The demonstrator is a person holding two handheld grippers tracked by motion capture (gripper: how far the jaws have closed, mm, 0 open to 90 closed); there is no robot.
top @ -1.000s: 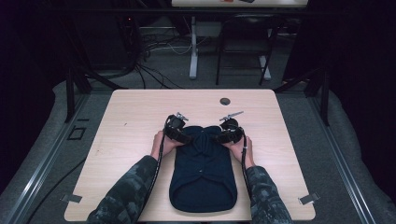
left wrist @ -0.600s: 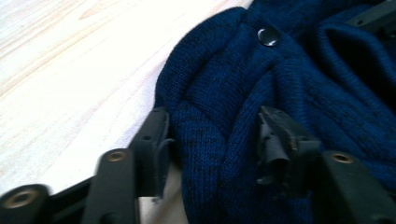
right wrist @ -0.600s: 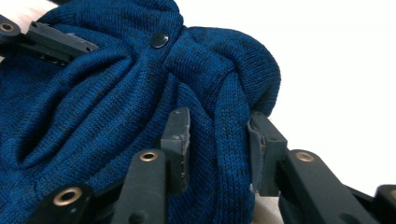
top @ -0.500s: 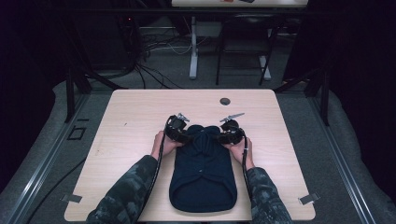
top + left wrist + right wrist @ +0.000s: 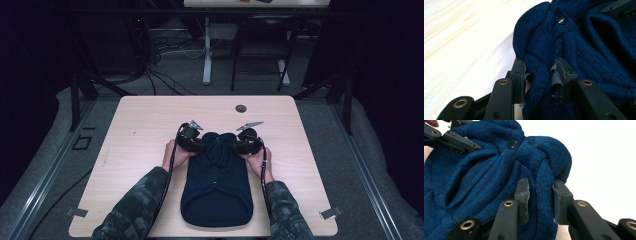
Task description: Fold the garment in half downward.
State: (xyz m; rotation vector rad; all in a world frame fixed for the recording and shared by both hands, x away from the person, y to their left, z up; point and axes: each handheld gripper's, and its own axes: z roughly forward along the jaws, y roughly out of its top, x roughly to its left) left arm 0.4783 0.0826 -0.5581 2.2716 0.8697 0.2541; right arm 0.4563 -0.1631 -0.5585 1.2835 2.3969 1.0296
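Seen from above, a dark blue knitted sweater (image 5: 216, 187) lies on the table (image 5: 140, 125), its hem close to the near edge and its bunched upper part about the middle. The left gripper (image 5: 191, 144) and the right gripper (image 5: 247, 145) pinch that upper part from either side, each held in a hand. A small dark disc (image 5: 241, 108) sits well apart, toward the far edge.

Along the left gripper's jaws, a thick ridge of knit is clamped between the two worn pads (image 5: 555, 76), whose grey lining hangs in tatters. A snap button (image 5: 560, 18) shows just beyond. The hold looks shallow, and torn lining could let the fold slide free under a pull.

Along the right gripper's jaws, another fold is squeezed between the pads (image 5: 524, 195), with the same button (image 5: 512, 144) past it. Uneven pulling by the two hands would likely stretch the knit, strain the snap, or drag the whole garment toward one side.
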